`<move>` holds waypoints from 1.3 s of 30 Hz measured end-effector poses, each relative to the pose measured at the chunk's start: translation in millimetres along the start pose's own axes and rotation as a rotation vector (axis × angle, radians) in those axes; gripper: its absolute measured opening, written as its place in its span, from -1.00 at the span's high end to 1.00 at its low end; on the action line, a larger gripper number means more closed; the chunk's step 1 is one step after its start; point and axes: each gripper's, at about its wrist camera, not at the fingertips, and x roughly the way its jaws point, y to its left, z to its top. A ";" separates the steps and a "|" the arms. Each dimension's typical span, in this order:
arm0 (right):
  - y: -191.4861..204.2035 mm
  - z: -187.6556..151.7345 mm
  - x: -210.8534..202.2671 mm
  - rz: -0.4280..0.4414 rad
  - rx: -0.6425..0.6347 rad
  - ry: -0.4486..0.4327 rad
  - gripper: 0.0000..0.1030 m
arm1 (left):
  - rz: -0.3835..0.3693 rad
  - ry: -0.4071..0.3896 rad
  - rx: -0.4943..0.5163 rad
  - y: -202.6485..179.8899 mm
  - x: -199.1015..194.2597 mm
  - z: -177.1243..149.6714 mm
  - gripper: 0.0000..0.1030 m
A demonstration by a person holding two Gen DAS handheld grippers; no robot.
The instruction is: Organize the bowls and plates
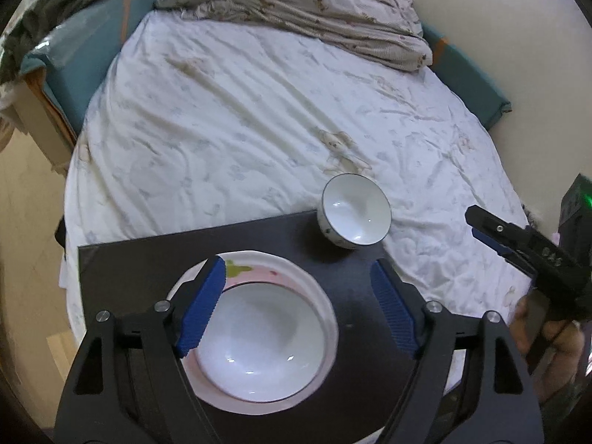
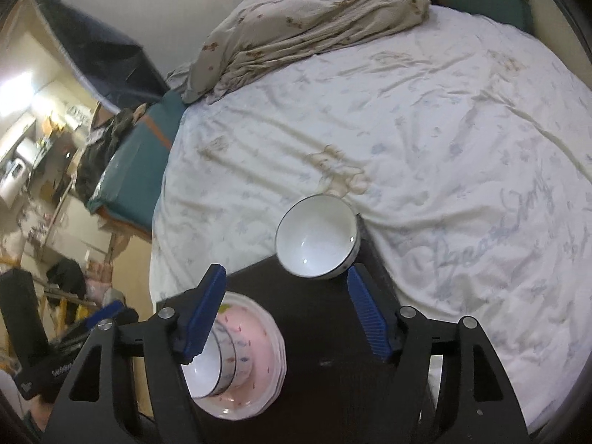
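A white bowl [image 1: 259, 344] sits on a stack of pink-patterned plates [image 1: 259, 270] on a black board [image 1: 148, 262]; the right wrist view shows bowls nested there [image 2: 212, 366] on the plates [image 2: 259, 333]. My left gripper [image 1: 298, 309] hovers over them, open, with nothing pressed by its blue pads [image 1: 201, 310]. A second white bowl [image 1: 355, 212] lies tilted at the board's far corner, half on the bedsheet. My right gripper [image 2: 286, 314] is open just short of that bowl [image 2: 316, 238], holding nothing. It also shows at the right edge [image 1: 518, 244] of the left wrist view.
The black board [image 2: 325, 333] lies on a bed with a white printed sheet [image 1: 240, 129]. A crumpled quilt [image 1: 314, 3] is heaped at the far end. Teal bed edging [image 1: 88, 59] and a cluttered room [image 2: 44, 155] lie to the left.
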 end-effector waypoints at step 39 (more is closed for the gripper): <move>-81.8 11.3 165.9 -0.099 0.156 0.324 0.18 | 0.252 0.361 0.001 -52.8 214.6 44.9 -0.30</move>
